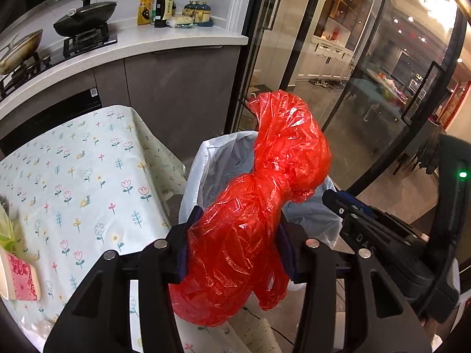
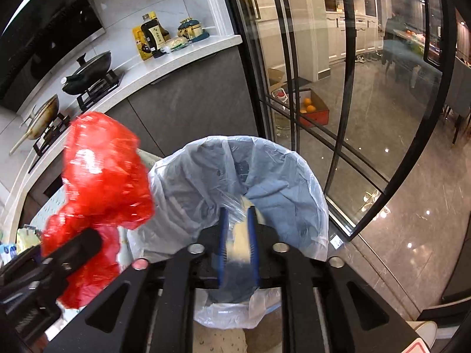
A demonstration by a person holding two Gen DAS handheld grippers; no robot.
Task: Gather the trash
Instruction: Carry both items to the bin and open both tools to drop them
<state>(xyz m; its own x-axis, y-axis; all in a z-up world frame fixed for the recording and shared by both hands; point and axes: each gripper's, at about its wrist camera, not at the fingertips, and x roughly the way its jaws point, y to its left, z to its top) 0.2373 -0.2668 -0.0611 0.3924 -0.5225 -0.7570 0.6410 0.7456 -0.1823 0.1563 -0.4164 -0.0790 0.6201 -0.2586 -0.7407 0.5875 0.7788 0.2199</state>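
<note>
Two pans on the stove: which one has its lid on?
The black pan, on the burner nearer the sauce bottles, wears a dark lid with a handle. The golden wok beside it, at the picture's left edge, is uncovered.

Worktop (image 1: 164,45): white, runs along back wall. Hob at left end carries black lidded pan (image 1: 85,17) and light-coloured wok (image 1: 20,50), side by side. Far right corner of worktop: yellow packet (image 1: 146,6), dark bottle (image 1: 164,4), cluster of small jars (image 1: 198,11). Table with floral cloth (image 1: 82,176) below worktop front. Beyond glass door (image 2: 294,58): open box of oranges (image 2: 313,110) on floor.
</note>
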